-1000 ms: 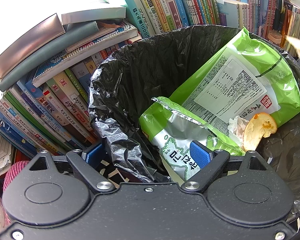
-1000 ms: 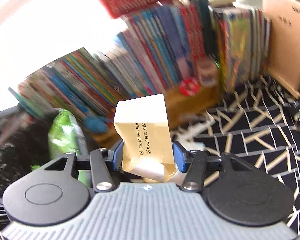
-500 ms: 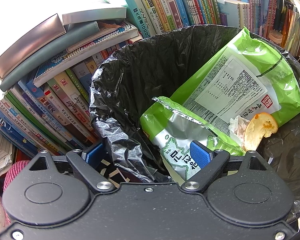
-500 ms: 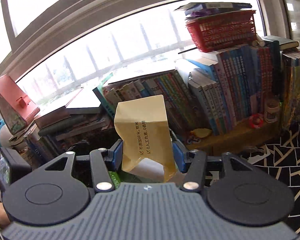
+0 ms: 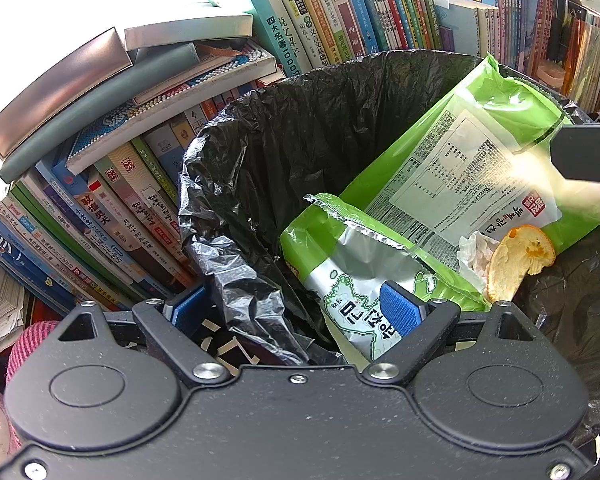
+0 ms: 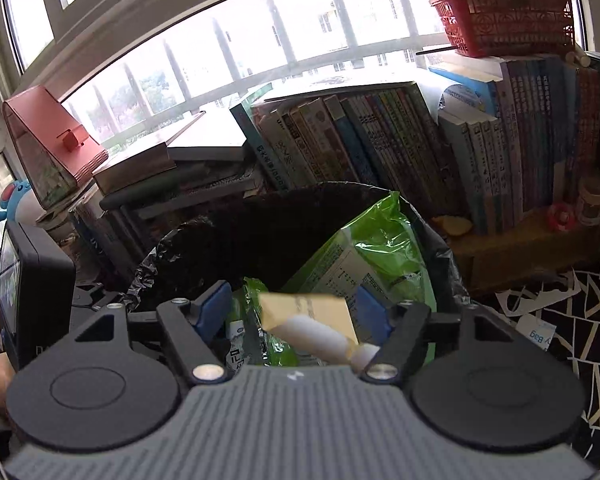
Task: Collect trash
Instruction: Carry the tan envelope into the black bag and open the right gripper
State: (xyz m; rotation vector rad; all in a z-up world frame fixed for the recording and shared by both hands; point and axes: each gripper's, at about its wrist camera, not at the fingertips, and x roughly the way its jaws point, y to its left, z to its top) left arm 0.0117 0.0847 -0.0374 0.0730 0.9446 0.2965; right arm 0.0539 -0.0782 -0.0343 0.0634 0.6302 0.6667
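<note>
The right hand-held gripper (image 6: 292, 312) is opening its jaws; the tan paper wrapper (image 6: 312, 322) lies loose between them, low in the frame, just above the black-lined trash bin (image 6: 188, 248). The left hand-held gripper (image 5: 296, 308), spread wide, straddles the liner's rim (image 5: 236, 280), probably to steady it.

Home room, study or reading corner by a window (image 6: 260, 52): books (image 5: 340, 12) packed upright and stacked flat along the sill, red basket (image 6: 504, 20) on top, plush toys (image 6: 16, 200) at the left, patterned black-and-white floor (image 6: 560, 320), bin with black liner (image 5: 300, 128) in front
</note>
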